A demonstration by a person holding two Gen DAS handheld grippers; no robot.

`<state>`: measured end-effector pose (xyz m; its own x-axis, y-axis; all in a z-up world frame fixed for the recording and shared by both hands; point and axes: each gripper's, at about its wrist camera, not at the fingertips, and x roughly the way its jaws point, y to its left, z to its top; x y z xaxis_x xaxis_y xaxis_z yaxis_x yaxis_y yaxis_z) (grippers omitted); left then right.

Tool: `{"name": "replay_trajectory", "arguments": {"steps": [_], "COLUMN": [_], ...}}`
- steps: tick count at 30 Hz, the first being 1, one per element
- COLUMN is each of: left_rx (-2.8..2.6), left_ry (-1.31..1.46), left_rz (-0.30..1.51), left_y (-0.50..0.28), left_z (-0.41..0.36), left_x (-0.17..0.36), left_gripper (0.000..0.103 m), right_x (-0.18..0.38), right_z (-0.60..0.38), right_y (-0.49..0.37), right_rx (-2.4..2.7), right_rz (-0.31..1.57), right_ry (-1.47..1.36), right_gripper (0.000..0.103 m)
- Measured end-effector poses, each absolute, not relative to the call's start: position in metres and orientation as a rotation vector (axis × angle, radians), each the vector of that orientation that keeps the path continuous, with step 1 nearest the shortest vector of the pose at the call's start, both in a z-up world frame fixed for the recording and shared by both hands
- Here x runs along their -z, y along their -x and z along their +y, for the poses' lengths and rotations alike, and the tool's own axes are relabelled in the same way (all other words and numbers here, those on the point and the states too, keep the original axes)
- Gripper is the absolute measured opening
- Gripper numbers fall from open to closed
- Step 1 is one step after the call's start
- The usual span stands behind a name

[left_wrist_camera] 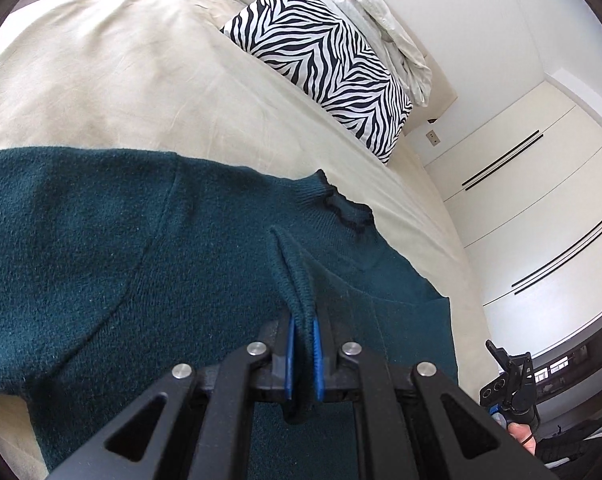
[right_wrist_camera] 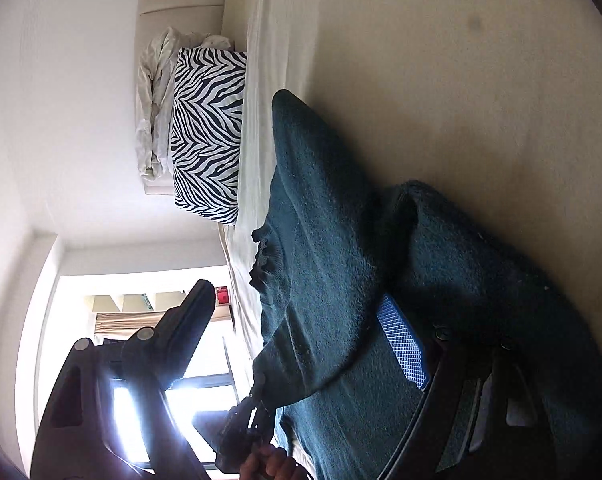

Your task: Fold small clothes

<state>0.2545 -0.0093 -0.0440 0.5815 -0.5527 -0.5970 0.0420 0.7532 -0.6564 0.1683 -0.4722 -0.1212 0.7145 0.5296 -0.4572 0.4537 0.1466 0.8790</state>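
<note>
Left wrist view: we note the left gripper (left_wrist_camera: 303,354) with its blue pads (left_wrist_camera: 291,356) drawn nearly together, pinching a raised fold of a dark teal knitted sweater (left_wrist_camera: 101,260). The pinched ridge of knit rises between the pads and runs up toward the ruffled neckline (left_wrist_camera: 343,210). The sweater lies spread on a beige bed sheet (left_wrist_camera: 121,80), its body reaching the left border of the view and its lower part passing under the gripper. At the head end of the bed a zebra-print pillow (left_wrist_camera: 321,64) stands on edge, with a crumpled pale sheet (left_wrist_camera: 385,28) just behind it against the headboard. White wardrobe doors (left_wrist_camera: 541,200) with dark bar handles line the far wall. In the lower right corner we see the right gripper (left_wrist_camera: 511,384), held in a hand (left_wrist_camera: 525,436). Right wrist view, rolled on its side: the right gripper (right_wrist_camera: 301,332) stands wide, one black finger (right_wrist_camera: 189,320) in front of a bright window, the other with its blue ribbed pad (right_wrist_camera: 403,346) against the sweater (right_wrist_camera: 333,240); nothing is clamped between them. The sweater drapes in a lifted hump over the sheet (right_wrist_camera: 461,60), with its ruffled collar (right_wrist_camera: 261,260) toward the bed's edge. The zebra pillow (right_wrist_camera: 207,136) and pale sheet (right_wrist_camera: 153,108) sit at the head end. At the bottom, a hand (right_wrist_camera: 269,466) grips the left gripper.
</note>
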Motion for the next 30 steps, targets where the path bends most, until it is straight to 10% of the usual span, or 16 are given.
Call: {"name": "replay_trajectory", "arguments": {"steps": [25, 30], "left_rx": [0.383, 0.383], "left_ry": [0.646, 0.648], "left_rz": [0.960, 0.960], "left_y": [-0.259, -0.262], "left_z": [-0.011, -0.008], "left_x": [0.075, 0.078], "left_gripper": [0.009, 0.009], "right_x": [0.107, 0.123], "right_z": [-0.475, -0.506], "right_y": [-0.167, -0.151], "right_rx": [-0.030, 0.012], "right_rz": [0.709, 0.666], "right_ry": [-1.385, -1.449], "right_gripper": [0.082, 0.061]}}
